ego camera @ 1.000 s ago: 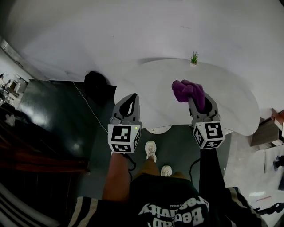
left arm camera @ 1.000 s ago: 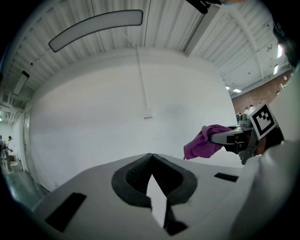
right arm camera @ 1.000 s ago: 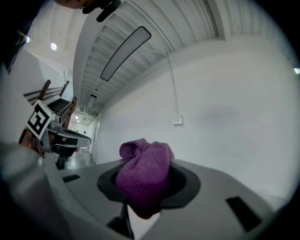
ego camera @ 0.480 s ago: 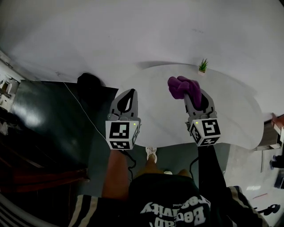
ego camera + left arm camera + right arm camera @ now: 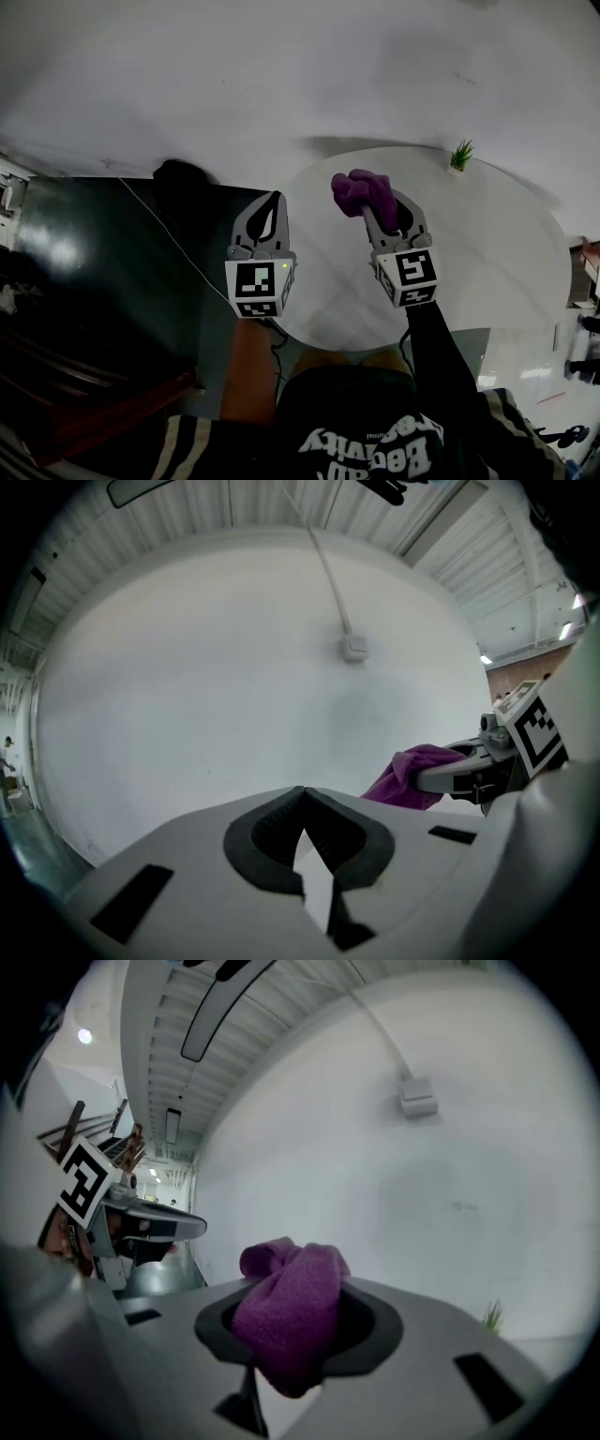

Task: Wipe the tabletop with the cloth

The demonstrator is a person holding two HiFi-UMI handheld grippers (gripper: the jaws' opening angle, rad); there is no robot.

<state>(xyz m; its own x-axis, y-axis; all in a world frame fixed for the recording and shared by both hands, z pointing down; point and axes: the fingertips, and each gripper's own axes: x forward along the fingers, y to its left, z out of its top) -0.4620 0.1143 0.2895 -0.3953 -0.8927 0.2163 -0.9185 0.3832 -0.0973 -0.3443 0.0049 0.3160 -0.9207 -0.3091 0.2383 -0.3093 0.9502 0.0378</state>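
One purple cloth in right gripper (left gripper closed, empty)

The left forearm and right forearm reach forward side by side, the left gripper over the table's left edge with jaws closed tip to tip on nothing, the right gripper clamped on the bunched cloth, apparently held clear of the tabletop.

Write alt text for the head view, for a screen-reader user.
Seen from above, the right hand-held gripper grips a bunched purple cloth over a round white table. The left hand-held gripper, shut and empty, is beside it near the table's left edge. A small potted plant stands at the far rim.
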